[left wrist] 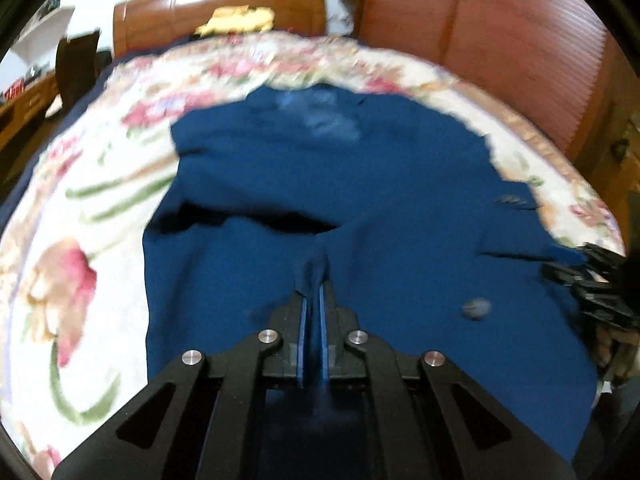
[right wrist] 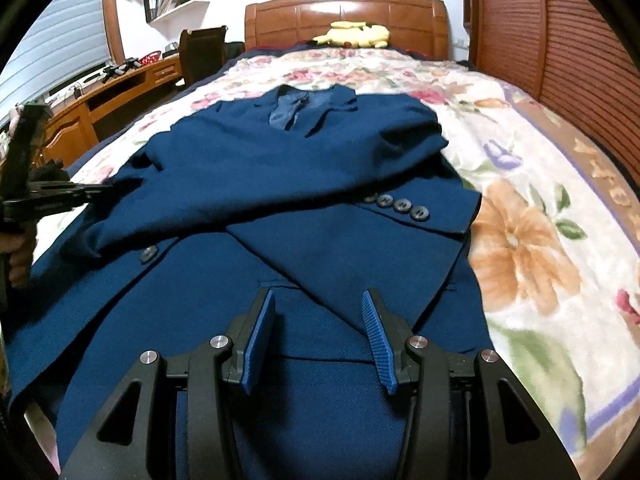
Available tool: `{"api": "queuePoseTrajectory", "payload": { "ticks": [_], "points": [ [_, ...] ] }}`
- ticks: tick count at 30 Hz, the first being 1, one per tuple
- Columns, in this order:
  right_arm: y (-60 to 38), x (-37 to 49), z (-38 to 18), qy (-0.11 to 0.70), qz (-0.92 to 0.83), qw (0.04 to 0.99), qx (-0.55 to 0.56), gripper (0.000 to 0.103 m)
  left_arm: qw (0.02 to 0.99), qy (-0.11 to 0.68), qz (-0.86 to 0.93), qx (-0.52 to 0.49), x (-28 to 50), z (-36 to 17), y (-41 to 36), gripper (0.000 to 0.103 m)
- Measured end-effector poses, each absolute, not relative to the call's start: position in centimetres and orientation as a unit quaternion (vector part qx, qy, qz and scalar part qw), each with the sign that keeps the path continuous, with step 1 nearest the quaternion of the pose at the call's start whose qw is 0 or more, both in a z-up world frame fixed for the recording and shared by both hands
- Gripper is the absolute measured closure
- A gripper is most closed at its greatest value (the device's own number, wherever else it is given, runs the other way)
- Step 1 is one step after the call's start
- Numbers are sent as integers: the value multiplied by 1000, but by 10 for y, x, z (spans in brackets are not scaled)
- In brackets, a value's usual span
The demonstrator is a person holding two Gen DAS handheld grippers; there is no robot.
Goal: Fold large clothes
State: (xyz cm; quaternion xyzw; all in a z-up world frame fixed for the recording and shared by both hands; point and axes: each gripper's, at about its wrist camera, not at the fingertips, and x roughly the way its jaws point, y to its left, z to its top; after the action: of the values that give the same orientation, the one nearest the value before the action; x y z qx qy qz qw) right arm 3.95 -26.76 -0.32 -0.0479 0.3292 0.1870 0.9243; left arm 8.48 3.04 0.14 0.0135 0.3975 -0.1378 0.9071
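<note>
Item one, nearest us: our left gripper (left wrist: 314,300), fingers drawn together and clamped on a pinch of the blue jacket (right wrist: 280,184), at the garment's left side near the hem. The cloth rose into a small ridge between the pads.

Item two: our right gripper (right wrist: 320,332), fingers spread apart and holding nothing, hovering over the jacket's lower front, just below the pocket flap.

Item three: the jacket itself, lying face up on the floral bedspread (right wrist: 540,208), collar away from us. One sleeve lay crossed over the chest, its four cuff buttons (right wrist: 398,203) toward the jacket's right edge.

Item four, beyond the jacket's collar: a yellow plush toy (right wrist: 352,34) against the wooden headboard (right wrist: 344,12).

We judged the step to be folding the left side inward. Next, the pinched edge needed carrying across the chest while the free gripper steadied the hem.
</note>
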Motion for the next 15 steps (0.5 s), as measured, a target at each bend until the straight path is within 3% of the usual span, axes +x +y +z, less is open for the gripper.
{"api": "queuePoseTrajectory", "payload": {
  "ticks": [7, 15],
  "points": [
    [-277, 6, 14, 310, 173, 933, -52, 56, 921, 339, -189, 45, 10, 45, -8, 97],
    [-288, -36, 33, 294, 157, 941, -55, 56, 915, 340, -209, 61, -47, 33, -41, 97]
  ]
}}
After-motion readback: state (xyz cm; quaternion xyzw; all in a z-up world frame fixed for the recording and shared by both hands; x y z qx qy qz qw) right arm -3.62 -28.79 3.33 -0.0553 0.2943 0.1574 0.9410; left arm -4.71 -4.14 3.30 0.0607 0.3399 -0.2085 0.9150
